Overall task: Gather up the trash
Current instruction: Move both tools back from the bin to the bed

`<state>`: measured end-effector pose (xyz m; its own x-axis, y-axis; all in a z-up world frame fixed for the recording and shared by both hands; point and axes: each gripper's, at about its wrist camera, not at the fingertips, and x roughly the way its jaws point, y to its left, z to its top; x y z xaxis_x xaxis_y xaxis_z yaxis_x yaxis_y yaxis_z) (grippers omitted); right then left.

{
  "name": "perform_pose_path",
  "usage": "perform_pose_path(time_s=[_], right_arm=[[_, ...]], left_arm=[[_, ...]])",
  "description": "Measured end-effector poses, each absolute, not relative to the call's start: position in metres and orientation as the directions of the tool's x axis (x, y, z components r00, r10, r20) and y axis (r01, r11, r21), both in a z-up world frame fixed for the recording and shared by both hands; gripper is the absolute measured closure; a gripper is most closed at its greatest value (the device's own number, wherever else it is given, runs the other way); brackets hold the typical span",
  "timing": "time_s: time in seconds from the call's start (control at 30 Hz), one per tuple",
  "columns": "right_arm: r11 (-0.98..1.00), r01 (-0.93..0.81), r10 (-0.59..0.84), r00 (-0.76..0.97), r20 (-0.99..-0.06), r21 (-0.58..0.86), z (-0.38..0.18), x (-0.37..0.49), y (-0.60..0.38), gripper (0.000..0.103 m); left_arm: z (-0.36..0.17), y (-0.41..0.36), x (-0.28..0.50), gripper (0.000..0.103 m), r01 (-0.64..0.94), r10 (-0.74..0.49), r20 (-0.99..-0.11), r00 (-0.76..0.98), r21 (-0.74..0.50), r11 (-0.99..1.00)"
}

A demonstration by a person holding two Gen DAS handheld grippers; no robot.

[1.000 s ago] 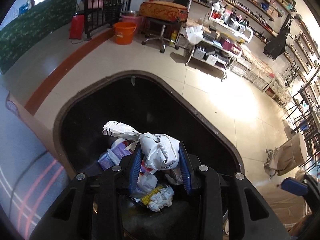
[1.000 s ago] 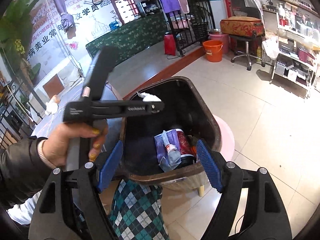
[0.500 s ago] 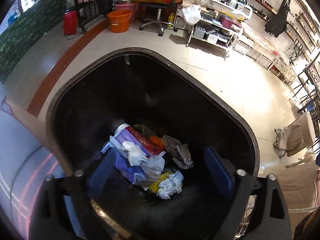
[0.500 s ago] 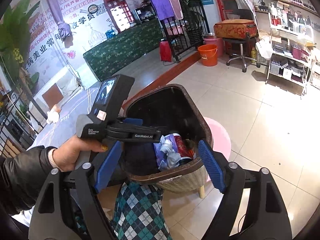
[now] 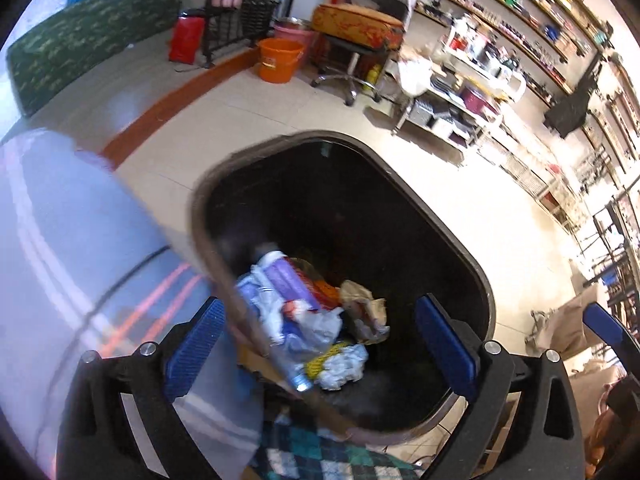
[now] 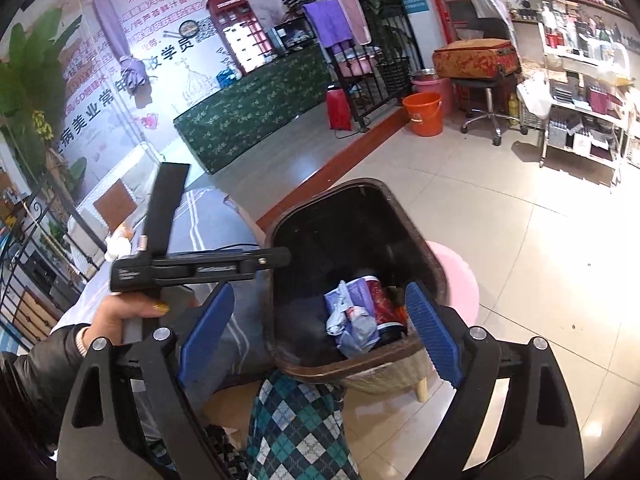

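Note:
A dark brown trash bin (image 5: 472, 264) stands open on the floor, with its rim also in the right wrist view (image 6: 424, 240). Inside lie a white and purple plastic bag (image 5: 288, 312), crumpled brown paper (image 5: 364, 308), white tissue (image 5: 344, 368) and a red can (image 6: 380, 304). My left gripper (image 5: 320, 340) is open and empty, above the bin's near left rim. My right gripper (image 6: 320, 332) is open and empty, above the bin's near edge. The left gripper's body (image 6: 192, 268), held in a hand, shows at the bin's left side.
A grey striped cushion (image 5: 72, 248) lies left of the bin. A checked teal cloth (image 6: 296, 420) lies in front of it, and a pink stool (image 6: 460, 280) stands behind it. An orange bucket (image 6: 424, 114), a swivel stool (image 6: 484, 100) and a white shelf cart (image 6: 584, 120) stand farther off.
My left gripper opened and dropped the white bag into the bin, then pulled back to the left, over the rim. My right gripper stayed open and barely moved.

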<state>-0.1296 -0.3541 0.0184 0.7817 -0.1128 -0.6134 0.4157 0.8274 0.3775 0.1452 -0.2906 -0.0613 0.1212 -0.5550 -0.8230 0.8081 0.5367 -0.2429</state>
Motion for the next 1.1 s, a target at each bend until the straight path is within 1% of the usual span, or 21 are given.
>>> perform_pose_path(time_s=[0.07,0.2,0.33,0.53,0.67,0.8,0.87,1.03,1.1], right_arm=[[0.836,0.399,-0.099,0.784,-0.613,0.375,0.021,-0.122,-0.348,0.016],[0.856,0.362,-0.07,0.787,-0.612,0.368,0.025,-0.102,-0.335,0.016],[0.863,0.305,0.015,0.781,-0.624,0.403,0.024,-0.065,-0.319,0.016],[0.906,0.153,0.149,0.758,-0.635,0.395,0.025,0.003,-0.266,0.016],[0.929,0.022,0.236,0.734,-0.637,0.369,0.03,0.059,-0.22,0.016],[0.924,-0.091,0.324,0.702,-0.634,0.371,0.034,0.112,-0.177,0.016],[0.921,-0.147,0.36,0.68,-0.639,0.361,0.034,0.139,-0.155,0.016],[0.904,-0.231,0.421,0.617,-0.665,0.359,0.026,0.204,-0.112,0.016],[0.898,-0.264,0.439,0.589,-0.679,0.352,0.022,0.231,-0.095,0.016]], left_arm=[[-0.053,-0.275,0.149,0.008,0.801,-0.572,-0.81,0.129,-0.255,0.542],[-0.035,-0.237,0.155,0.006,0.788,-0.593,-0.781,0.199,-0.232,0.57],[-0.029,-0.192,0.162,0.006,0.743,-0.581,-0.761,0.289,-0.205,0.638],[-0.024,-0.096,0.18,0.006,0.587,-0.506,-0.751,0.423,-0.198,0.785],[-0.018,-0.029,0.193,0.006,0.448,-0.431,-0.737,0.521,-0.193,0.873],[-0.017,0.031,0.216,0.007,0.32,-0.348,-0.74,0.575,-0.189,0.929],[-0.016,0.053,0.233,0.007,0.282,-0.324,-0.736,0.594,-0.186,0.941],[-0.006,0.096,0.286,0.008,0.222,-0.228,-0.726,0.649,-0.107,0.969],[-0.003,0.118,0.308,0.008,0.195,-0.211,-0.721,0.66,-0.107,0.975]])
